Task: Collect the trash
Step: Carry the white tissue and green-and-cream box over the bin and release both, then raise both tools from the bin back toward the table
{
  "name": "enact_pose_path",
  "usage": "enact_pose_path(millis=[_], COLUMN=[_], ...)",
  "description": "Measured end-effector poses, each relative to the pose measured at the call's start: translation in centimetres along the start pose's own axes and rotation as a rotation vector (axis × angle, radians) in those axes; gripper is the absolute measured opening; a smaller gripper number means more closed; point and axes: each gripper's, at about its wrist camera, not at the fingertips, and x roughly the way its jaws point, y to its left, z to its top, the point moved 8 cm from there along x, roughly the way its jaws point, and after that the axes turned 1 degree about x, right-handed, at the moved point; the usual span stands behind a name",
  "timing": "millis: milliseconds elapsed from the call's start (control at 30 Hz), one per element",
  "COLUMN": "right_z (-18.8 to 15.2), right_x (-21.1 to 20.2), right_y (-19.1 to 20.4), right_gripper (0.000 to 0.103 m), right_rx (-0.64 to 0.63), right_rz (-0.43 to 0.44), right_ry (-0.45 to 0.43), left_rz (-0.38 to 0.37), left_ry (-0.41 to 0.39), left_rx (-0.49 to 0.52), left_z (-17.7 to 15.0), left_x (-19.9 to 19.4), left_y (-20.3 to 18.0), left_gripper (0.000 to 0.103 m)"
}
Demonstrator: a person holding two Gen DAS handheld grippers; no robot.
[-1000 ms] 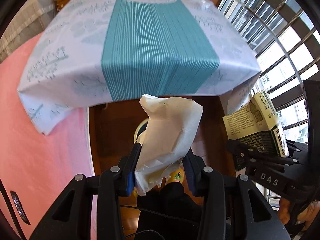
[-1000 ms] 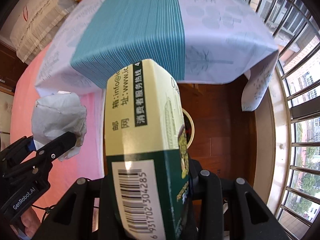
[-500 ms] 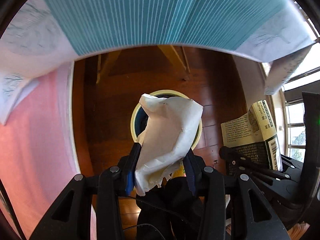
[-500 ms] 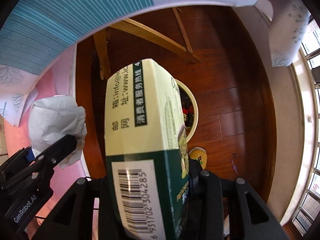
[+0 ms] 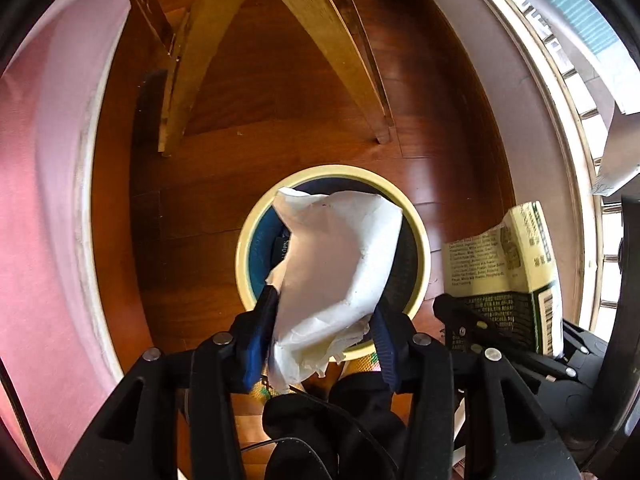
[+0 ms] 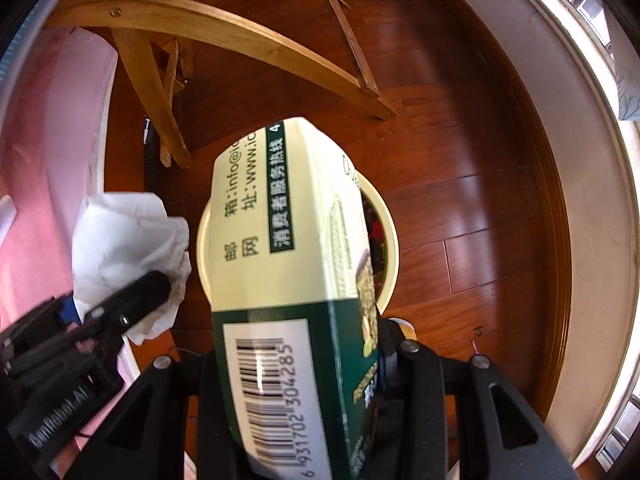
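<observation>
Crumpled paper [image 5: 336, 264] over bin [image 5: 420, 236]; carton [image 5: 516, 264] right; chair legs [image 5: 344, 52] behind.

Both wrist cameras look straight down from close above; both see the round bin [image 5: 422, 240] [image 6: 394, 240] and the wooden floor [image 5: 224, 200] [image 6: 472, 208].

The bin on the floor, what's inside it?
The bin shows a dark liner and some red and dark scraps at one edge. The paper and the carton held above it hide most of the inside.
</observation>
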Motion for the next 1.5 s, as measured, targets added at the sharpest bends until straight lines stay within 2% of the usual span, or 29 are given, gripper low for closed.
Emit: enact_pose_path(millis=[100,167,367,600,833,900,933,1000,1033,1300,1500], right_z=[0.0,0.2,0.9,1.7,1.8,1.9,2.0,2.2,2.3,2.2,1.9], right_x=[0.5,0.7,0.8,1.3,2.0,1.9,1.7,1.2,0.9,-1.1,-5.4], right_y=[-0.6,-0.9,-0.7,0.7,2.3,2.7,2.9,3.4,3.5,4.0,4.0], right_gripper=[0.038,0.038,0.038,0.038,0.041,0.049,0.059,0.072,0.073,0.073,0.073], right_rx=[-0.011,-0.011,-0.017,-0.052,-0.048,-0.049,-0.054,-0.067,-0.070,-0.063,-0.041], right_rz=[-0.001,-0.003,0.004,0.024,0.066,0.083,0.087,0.087,0.084,0.070,0.074], right_ry=[0.011,0.017,0.015,0.009,0.025,0.024,0.014,-0.017,-0.028,-0.036,-0.051], left_rz=[-0.011,-0.001,0.045,0.095,0.138,0.145,0.150,0.154,0.156,0.162,0.157], left_ry=[-0.006,-0.006,-0.034,-0.087,-0.129,-0.132,-0.136,-0.141,-0.146,-0.170,-0.199], left_rx=[0.002,0.002,0.020,0.027,-0.018,-0.035,-0.046,-0.059,-0.069,-0.094,-0.092], left_z=[0.3,0.2,0.4,0.7,0.6,0.4,0.3,0.1,0.0,-0.5,-0.3], left_x=[0.4,0.4,0.4,-0.7,-2.2,-2.6,-2.9,-3.3,-3.7,-6.8,-10.9], left_y=[-0.3,-0.5,-0.3,1.1,3.8,4.5,5.0,5.5,5.7,5.9,5.1], left_gripper=[0.055,0.077,0.097,0.097,0.097,0.097,0.097,0.098,0.098,0.098,0.098])
